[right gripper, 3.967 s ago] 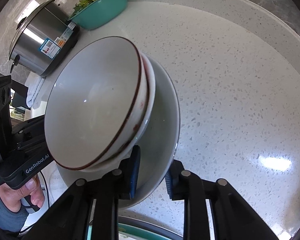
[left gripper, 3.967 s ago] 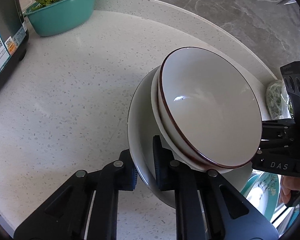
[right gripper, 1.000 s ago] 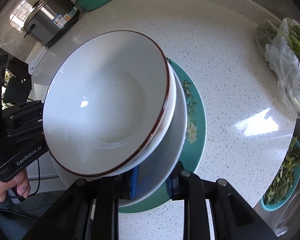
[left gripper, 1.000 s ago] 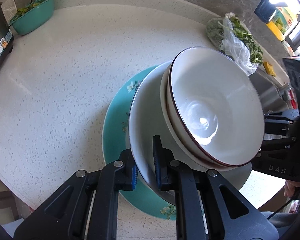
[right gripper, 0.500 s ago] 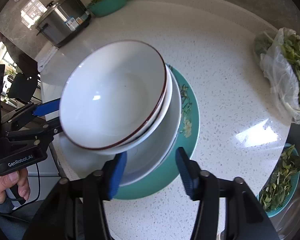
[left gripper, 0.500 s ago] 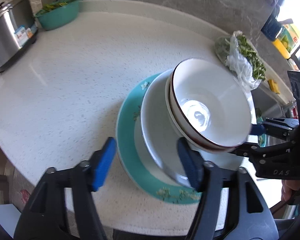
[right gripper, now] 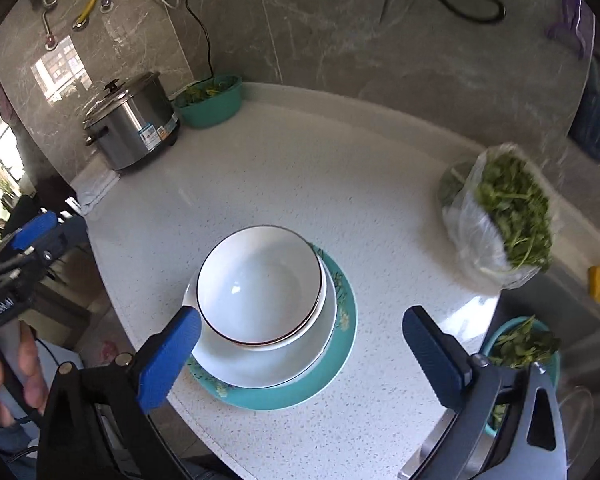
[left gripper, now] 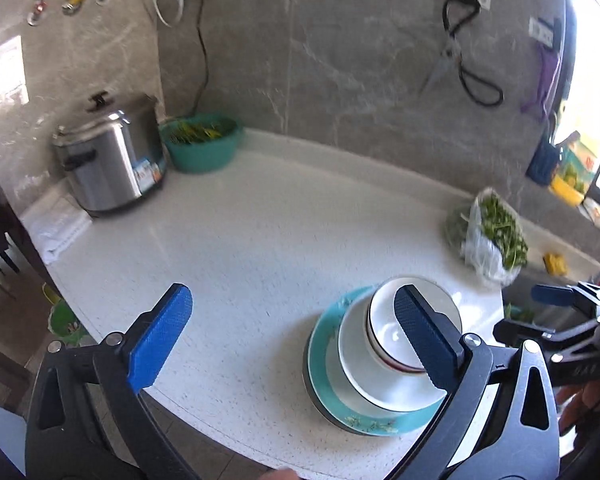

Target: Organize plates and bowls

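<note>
**Stack down on surface, both sets of fingers wide apart**

Nearest me: right gripper (right gripper: 300, 348) w/ fingers spread wide, nothing between them, blue pads either side of the stack. Left gripper (left gripper: 296, 336) same – fingers apart, holding nothing. Just beyond: brown-rimmed bowl (right gripper: 260, 284) nested in a second white bowl (right gripper: 320, 308), both in a white deep plate (right gripper: 260, 368), all on a teal floral plate (right gripper: 340, 360) near the front edge of the white speckled surface (right gripper: 300, 176). Right of it, bag of greens (right gripper: 496, 216). Far back-left: steel rice cooker (right gripper: 132, 124) & teal basin of greens (right gripper: 210, 100) by the wall.
</note>
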Tool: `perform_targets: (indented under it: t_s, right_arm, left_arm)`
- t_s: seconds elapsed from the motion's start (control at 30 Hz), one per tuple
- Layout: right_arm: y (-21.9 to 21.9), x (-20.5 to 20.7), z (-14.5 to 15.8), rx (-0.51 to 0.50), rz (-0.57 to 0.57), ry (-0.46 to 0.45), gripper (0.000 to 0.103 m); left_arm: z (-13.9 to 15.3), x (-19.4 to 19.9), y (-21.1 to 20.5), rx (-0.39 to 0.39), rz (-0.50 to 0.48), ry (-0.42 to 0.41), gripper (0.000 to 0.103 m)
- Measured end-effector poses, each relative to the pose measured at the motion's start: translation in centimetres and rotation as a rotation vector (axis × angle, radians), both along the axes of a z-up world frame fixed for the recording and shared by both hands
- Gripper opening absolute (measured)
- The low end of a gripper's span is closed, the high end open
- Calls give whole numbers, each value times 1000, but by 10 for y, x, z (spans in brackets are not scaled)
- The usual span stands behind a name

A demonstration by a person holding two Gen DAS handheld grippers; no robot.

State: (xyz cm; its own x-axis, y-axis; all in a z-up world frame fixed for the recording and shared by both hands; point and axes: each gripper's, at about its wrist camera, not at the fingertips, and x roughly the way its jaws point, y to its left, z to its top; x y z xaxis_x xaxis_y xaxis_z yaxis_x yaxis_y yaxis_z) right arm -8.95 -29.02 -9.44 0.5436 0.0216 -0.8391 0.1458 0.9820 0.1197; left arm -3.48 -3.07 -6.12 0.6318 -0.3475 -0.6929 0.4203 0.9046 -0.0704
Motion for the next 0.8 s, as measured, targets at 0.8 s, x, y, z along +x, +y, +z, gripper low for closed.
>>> perform_targets:
  t_s: [0.8]
  right_arm:
    - [5, -38, 23, -7, 3, -79, 103]
  left_arm:
    - [14, -60, -28, 128, 182, 115, 103]
